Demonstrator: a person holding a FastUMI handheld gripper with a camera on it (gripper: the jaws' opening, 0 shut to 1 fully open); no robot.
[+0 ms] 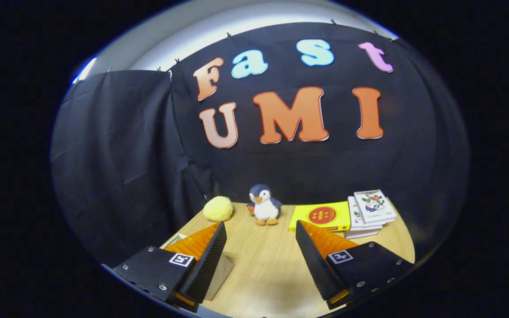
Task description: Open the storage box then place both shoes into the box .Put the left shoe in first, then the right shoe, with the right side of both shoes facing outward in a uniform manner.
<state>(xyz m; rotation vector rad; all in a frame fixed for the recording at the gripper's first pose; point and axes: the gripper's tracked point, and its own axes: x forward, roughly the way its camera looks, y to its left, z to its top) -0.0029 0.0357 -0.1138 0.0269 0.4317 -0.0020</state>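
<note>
Above the wooden bench (272, 260), the gripper (261, 229) holds its fingers spread wide, grasping nothing. Beyond them, along the bench's far edge, sit a yellow plush ball (218, 208), a toy penguin (263, 205), a yellow box (321, 216) and stacked books (371, 212). Storage box and shoes: cannot tell where.
</note>
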